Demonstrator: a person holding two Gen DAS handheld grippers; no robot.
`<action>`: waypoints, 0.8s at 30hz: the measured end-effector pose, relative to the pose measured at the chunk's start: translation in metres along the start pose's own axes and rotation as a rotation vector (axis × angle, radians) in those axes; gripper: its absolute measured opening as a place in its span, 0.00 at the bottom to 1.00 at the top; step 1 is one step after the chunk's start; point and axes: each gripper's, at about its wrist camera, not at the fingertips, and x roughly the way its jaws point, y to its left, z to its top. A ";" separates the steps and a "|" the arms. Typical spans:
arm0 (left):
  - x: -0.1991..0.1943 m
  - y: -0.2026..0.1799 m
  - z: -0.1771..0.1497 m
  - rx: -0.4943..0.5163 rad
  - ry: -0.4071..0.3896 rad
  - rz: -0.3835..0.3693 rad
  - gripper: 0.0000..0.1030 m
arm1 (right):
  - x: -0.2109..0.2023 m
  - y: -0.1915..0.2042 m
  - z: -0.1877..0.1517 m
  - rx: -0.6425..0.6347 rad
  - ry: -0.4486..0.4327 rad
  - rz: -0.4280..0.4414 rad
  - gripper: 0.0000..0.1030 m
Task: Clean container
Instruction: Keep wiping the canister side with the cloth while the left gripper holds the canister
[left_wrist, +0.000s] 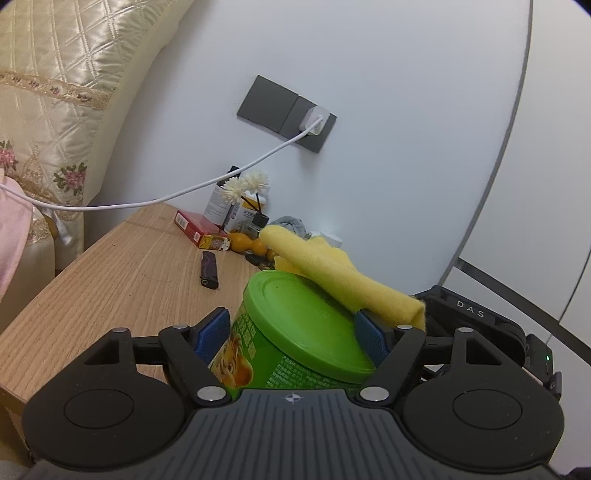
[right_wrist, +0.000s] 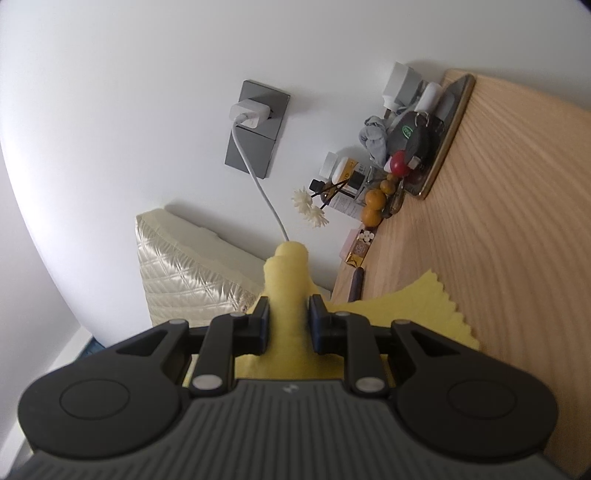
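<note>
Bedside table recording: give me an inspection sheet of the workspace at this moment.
Surface: wooden table.
Job's things: green container, lid on; yellow cloth lying across the lid.
Clutter: lighter, red box, bottles, flowers, keys by the wall.
Grippers: left gripper jaws around the container; right gripper shut on the cloth.
Cables: white charger cable from wall socket.
Surroundings: white wall, quilted pillow.
</note>
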 end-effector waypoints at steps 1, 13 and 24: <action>0.002 0.002 0.001 -0.009 0.002 0.001 0.78 | 0.004 -0.001 0.000 0.003 -0.002 0.000 0.23; -0.012 0.017 0.006 -0.059 -0.025 -0.019 0.79 | -0.012 0.001 -0.002 -0.016 -0.004 -0.004 0.22; -0.012 0.003 -0.008 -0.073 -0.009 0.031 0.81 | -0.031 0.004 -0.004 -0.032 -0.006 -0.011 0.24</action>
